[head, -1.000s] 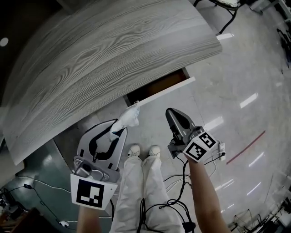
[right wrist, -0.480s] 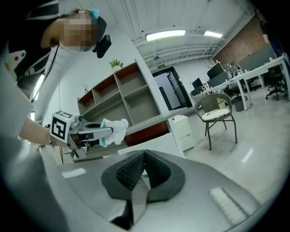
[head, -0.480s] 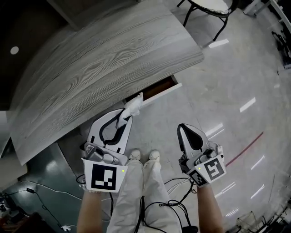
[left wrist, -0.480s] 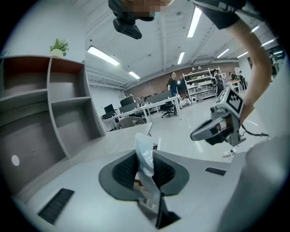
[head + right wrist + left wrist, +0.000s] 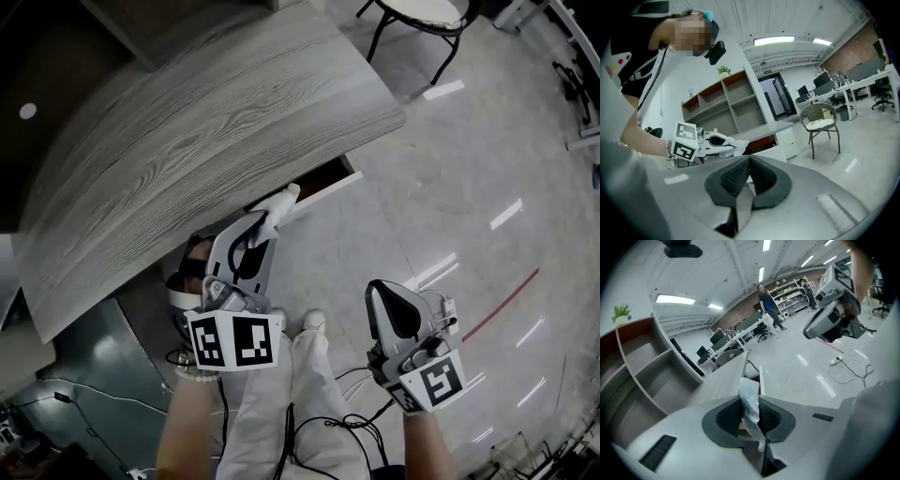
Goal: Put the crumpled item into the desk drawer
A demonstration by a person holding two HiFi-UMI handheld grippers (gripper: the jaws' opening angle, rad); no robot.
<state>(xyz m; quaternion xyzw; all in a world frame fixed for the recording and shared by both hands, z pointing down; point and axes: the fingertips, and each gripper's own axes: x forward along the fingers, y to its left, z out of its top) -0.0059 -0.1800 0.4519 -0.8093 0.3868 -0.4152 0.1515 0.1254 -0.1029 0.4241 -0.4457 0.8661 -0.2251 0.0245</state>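
The crumpled item (image 5: pixel 280 203) is a white wad, and my left gripper (image 5: pixel 266 221) is shut on it. It hangs right at the white front edge of the open desk drawer (image 5: pixel 326 178), under the grey wood desktop (image 5: pixel 206 122). In the left gripper view the crumpled item (image 5: pixel 750 397) stands pinched between the black pads of the left gripper (image 5: pixel 751 405). My right gripper (image 5: pixel 382 292) is shut and empty, held apart over the floor. In the right gripper view the right gripper (image 5: pixel 749 160) points level at the left gripper (image 5: pixel 712 140) and the drawer (image 5: pixel 761 142).
A chair (image 5: pixel 820 123) stands on the shiny floor beyond the desk's right end. Open shelves (image 5: pixel 726 103) rise behind the desk. Cables (image 5: pixel 356 422) trail on the floor by the person's feet (image 5: pixel 314 322). A red line (image 5: pixel 502 300) crosses the floor at the right.
My left gripper has rolled and carried the crumpled item closer to the drawer's front. My right gripper has pulled back from the drawer toward the person and risen.
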